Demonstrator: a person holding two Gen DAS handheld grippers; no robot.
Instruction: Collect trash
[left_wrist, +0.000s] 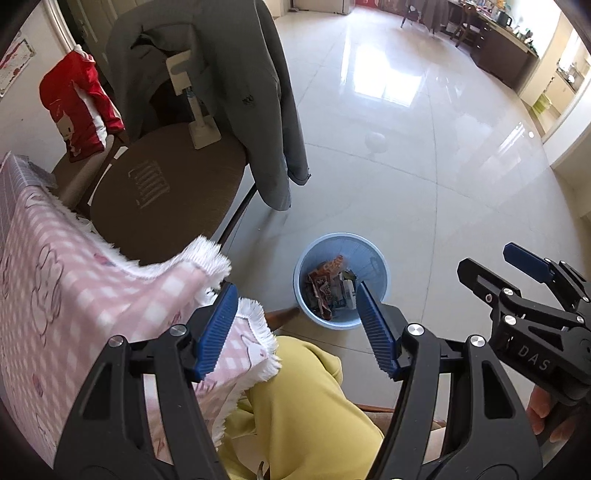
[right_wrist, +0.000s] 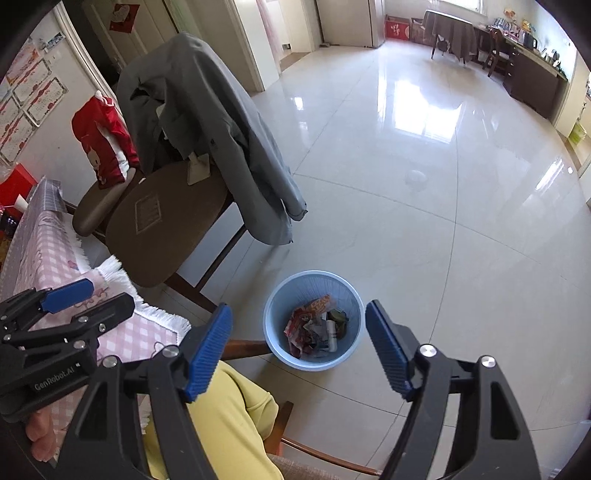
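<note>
RISK: floor (right_wrist: 424, 229) catches any piece I drop off-centre | tablecloth (left_wrist: 74, 280) fringe may snag my left gripper (left_wrist: 295, 325) | bin (right_wrist: 271, 325) holds wrappers (right_wrist: 314, 328), below my right gripper (right_wrist: 299, 343) | both grippers apart, empty.

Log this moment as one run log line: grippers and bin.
left hand-held gripper: open, empty | right hand-held gripper: open, empty | blue bin: on floor, holds wrappers
</note>
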